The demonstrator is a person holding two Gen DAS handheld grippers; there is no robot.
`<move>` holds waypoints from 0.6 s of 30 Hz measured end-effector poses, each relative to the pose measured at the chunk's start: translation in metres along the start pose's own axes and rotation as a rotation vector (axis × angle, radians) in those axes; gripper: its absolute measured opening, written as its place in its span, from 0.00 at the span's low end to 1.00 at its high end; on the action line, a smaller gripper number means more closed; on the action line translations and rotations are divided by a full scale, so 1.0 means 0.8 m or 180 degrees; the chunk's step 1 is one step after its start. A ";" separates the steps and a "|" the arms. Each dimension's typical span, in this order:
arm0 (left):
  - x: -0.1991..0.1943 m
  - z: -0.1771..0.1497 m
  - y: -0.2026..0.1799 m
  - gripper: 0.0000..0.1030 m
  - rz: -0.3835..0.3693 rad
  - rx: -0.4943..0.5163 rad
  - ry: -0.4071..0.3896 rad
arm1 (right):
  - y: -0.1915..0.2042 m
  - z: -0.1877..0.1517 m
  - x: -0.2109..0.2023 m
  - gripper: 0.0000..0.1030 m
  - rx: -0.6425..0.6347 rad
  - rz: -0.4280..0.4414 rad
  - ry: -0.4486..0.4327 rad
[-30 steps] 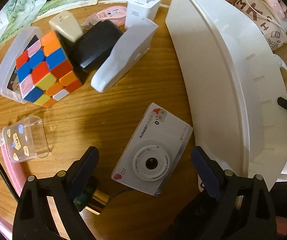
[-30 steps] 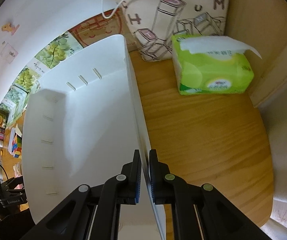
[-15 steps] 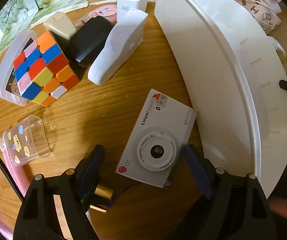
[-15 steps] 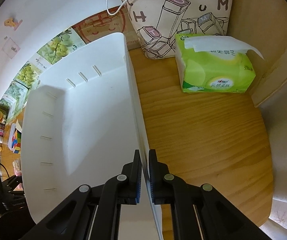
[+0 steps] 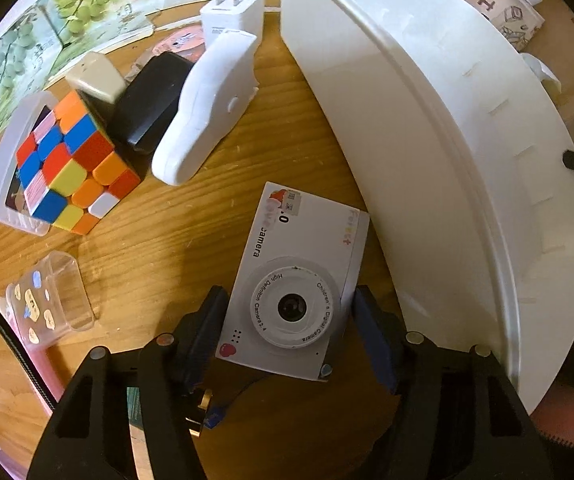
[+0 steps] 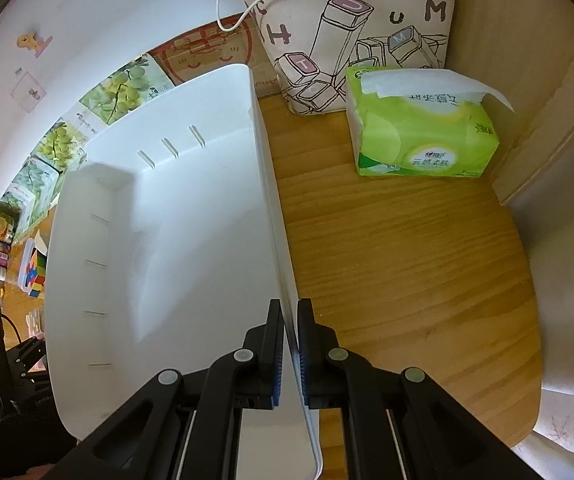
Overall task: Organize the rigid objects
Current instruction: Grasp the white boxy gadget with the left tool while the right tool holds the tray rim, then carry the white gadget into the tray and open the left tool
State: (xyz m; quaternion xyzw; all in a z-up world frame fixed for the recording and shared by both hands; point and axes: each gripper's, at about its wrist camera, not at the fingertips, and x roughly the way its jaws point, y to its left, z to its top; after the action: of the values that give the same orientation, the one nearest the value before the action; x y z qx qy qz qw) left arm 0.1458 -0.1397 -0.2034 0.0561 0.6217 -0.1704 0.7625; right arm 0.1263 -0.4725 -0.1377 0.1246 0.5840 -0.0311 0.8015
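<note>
A white children's camera (image 5: 295, 280) lies lens-up on the wooden table. My left gripper (image 5: 287, 312) straddles its lower half, one finger against each side; I cannot tell if the pads press it. A large empty white bin (image 5: 447, 152) stands just right of the camera. In the right wrist view my right gripper (image 6: 290, 320) is shut on the bin's right wall (image 6: 275, 216). The bin's inside (image 6: 167, 248) holds nothing. A Rubik's cube (image 5: 71, 164), a white car-shaped piece (image 5: 207, 108), a black case (image 5: 147, 100) and a white charger (image 5: 235, 12) lie beyond the camera.
A clear plastic box (image 5: 3, 168) sits under the cube. A small clear patterned case (image 5: 51, 300) lies at the left. A green tissue pack (image 6: 419, 128) and a printed pouch (image 6: 351, 32) stand right of the bin. Grape-print boxes (image 5: 87, 4) line the back.
My left gripper has moved forward over the camera and its fingers have narrowed from wide open to both sides of it. The right gripper keeps its hold on the bin wall.
</note>
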 end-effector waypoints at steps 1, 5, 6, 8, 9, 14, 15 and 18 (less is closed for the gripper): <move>-0.002 -0.006 0.009 0.65 0.0008 -0.0018 0.0000 | 0.000 -0.001 -0.001 0.07 -0.0002 -0.0005 -0.0003; -0.013 -0.027 0.018 0.65 0.0052 -0.0125 -0.0028 | 0.000 -0.005 -0.007 0.07 -0.0028 -0.0031 -0.0005; -0.015 -0.031 0.023 0.65 0.0053 -0.0156 -0.0040 | 0.000 -0.005 -0.008 0.07 -0.0039 -0.0035 -0.0005; -0.023 -0.040 0.027 0.64 0.0058 -0.0211 -0.0079 | 0.001 -0.007 -0.012 0.07 -0.0076 -0.0062 -0.0012; -0.026 -0.043 0.030 0.63 0.0063 -0.0232 -0.0100 | 0.001 -0.009 -0.013 0.07 -0.0089 -0.0074 -0.0015; -0.053 -0.058 0.042 0.61 0.0121 -0.0353 -0.0296 | 0.003 -0.014 -0.019 0.07 -0.0130 -0.0133 -0.0027; -0.058 -0.058 0.047 0.61 0.0118 -0.0371 -0.0329 | 0.004 -0.015 -0.020 0.07 -0.0146 -0.0150 -0.0034; -0.075 -0.057 0.050 0.60 0.0097 -0.0458 -0.0514 | 0.007 -0.017 -0.024 0.07 -0.0186 -0.0205 -0.0047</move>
State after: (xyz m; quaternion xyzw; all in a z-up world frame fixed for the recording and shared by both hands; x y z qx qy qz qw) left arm 0.1064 -0.0771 -0.1607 -0.0032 0.5679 -0.1176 0.8146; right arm 0.1087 -0.4658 -0.1224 0.0821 0.5825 -0.0408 0.8077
